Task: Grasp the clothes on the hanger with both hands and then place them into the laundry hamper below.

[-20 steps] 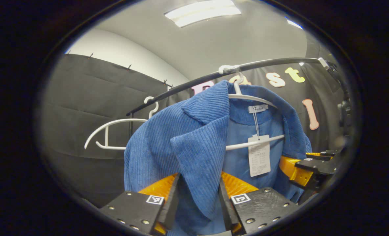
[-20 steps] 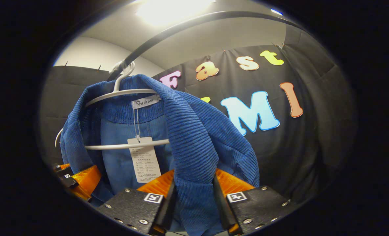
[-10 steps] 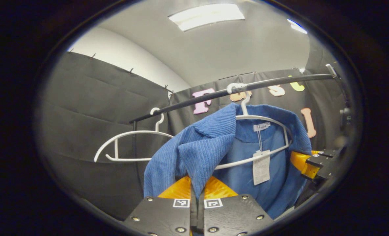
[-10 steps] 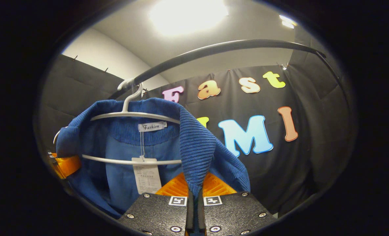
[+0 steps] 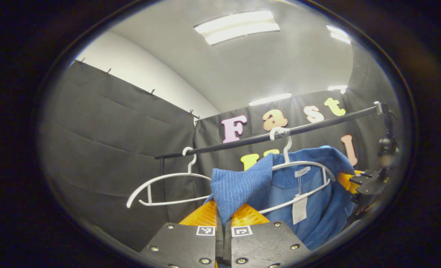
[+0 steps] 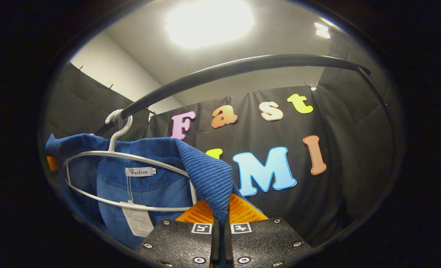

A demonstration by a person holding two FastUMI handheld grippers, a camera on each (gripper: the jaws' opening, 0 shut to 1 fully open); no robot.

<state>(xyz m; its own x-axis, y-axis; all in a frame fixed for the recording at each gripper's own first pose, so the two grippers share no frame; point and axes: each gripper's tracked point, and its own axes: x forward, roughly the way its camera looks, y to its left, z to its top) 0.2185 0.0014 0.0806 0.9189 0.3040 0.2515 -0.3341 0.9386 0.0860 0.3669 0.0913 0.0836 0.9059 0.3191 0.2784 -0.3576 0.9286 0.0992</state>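
Observation:
A blue corduroy jacket (image 5: 309,201) hangs partly off a white hanger (image 5: 309,165) on a dark rail (image 5: 265,137). My left gripper (image 5: 223,219) is shut on the jacket's front edge (image 5: 235,188), which rises from between its fingers. In the right gripper view the same jacket (image 6: 157,178) drapes over the white hanger (image 6: 124,156), and my right gripper (image 6: 220,219) is shut on the other front edge (image 6: 209,178). The right gripper (image 5: 365,182) also appears at the far right of the left gripper view, against the jacket. A paper tag (image 6: 137,219) dangles from the collar.
A second, bare white hanger (image 5: 164,184) hangs on the rail to the left of the jacket. The curved rail (image 6: 242,69) passes overhead in the right gripper view. Black cloth walls (image 5: 116,141) stand behind and to the side.
Both grippers went from open around the jacket's front edges to shut on them, then drew back and down. The jacket has been pulled off the hanger's shoulders.

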